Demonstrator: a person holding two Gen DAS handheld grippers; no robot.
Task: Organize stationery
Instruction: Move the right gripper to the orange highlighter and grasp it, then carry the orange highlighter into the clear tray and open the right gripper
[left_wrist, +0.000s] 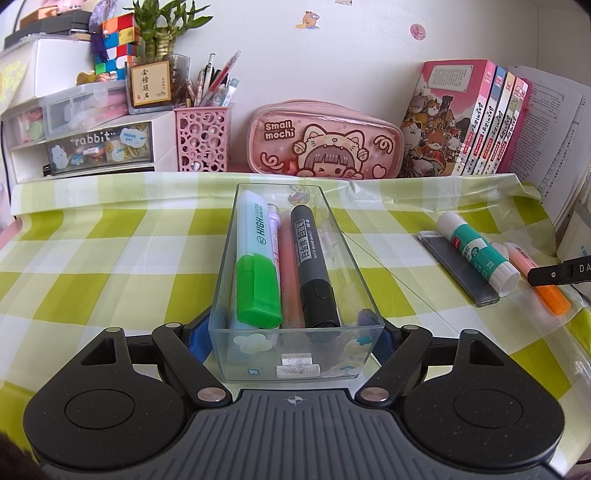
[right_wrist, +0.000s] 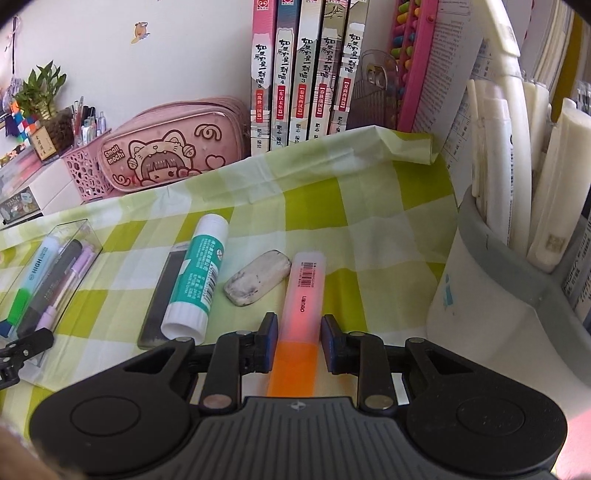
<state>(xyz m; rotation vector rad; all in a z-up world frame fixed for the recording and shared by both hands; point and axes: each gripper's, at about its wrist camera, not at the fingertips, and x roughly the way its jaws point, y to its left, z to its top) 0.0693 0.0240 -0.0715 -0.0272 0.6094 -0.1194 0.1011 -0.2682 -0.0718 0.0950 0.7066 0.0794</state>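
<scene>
A clear plastic tray (left_wrist: 223, 280) sits on the green checked cloth and holds a green highlighter (left_wrist: 256, 288), a black whiteboard marker (left_wrist: 314, 273) and a pink pen. My left gripper (left_wrist: 293, 328) is shut on the tray's near end, with one pad against each side wall. To the right an orange highlighter (right_wrist: 304, 291) lies flat on the cloth. My right gripper (right_wrist: 299, 332) straddles it near the cap, and a thin gap shows at each pad. A glue stick (right_wrist: 195, 277), a dirty white eraser (right_wrist: 258, 277) and a flat dark case (right_wrist: 157, 299) lie left of it.
Against the wall stand a pink pencil case (left_wrist: 325, 144), a pink mesh pen cup (left_wrist: 203, 140), drawer boxes (left_wrist: 99, 147) and a row of books (right_wrist: 303, 74). A white and grey desk organiser (right_wrist: 491, 288) with papers stands close on the right.
</scene>
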